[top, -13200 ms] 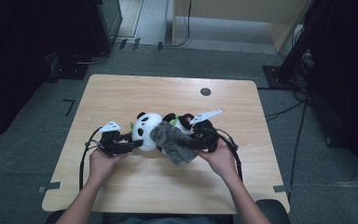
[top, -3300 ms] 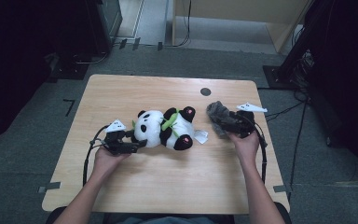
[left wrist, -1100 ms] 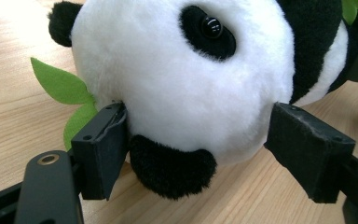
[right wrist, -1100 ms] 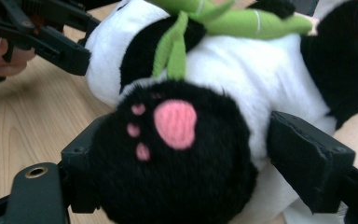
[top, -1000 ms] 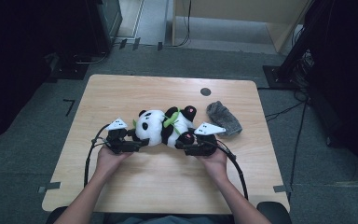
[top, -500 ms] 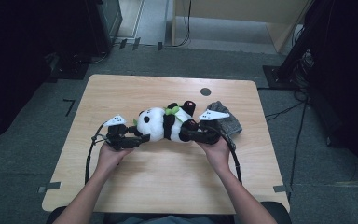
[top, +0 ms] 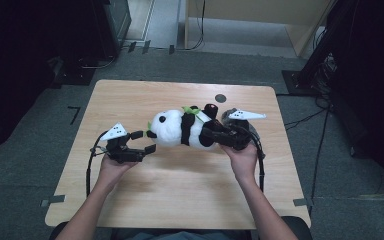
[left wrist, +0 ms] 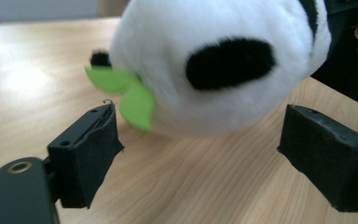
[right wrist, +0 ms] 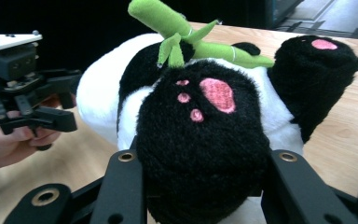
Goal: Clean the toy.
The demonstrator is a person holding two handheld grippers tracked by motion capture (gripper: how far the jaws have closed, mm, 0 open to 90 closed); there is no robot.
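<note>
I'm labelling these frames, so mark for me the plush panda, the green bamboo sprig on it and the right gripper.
plush panda (top: 172, 129): high view, on its white head.
green bamboo sprig (right wrist: 161, 16): right gripper view, on the thick stalk.
right gripper (right wrist: 200, 186): right gripper view, midway between its jaws, which clamp the panda's black foot.

Grey cloth (top: 250, 125) mostly hidden behind right tongs (top: 207, 135); panda (left wrist: 223, 60) cropped.

One plush panda (top: 180, 129), two hand-held grippers: left gripper (top: 141, 141), right gripper (top: 207, 134). One wooden table (top: 180, 190). One grey cloth (top: 228, 116).
</note>
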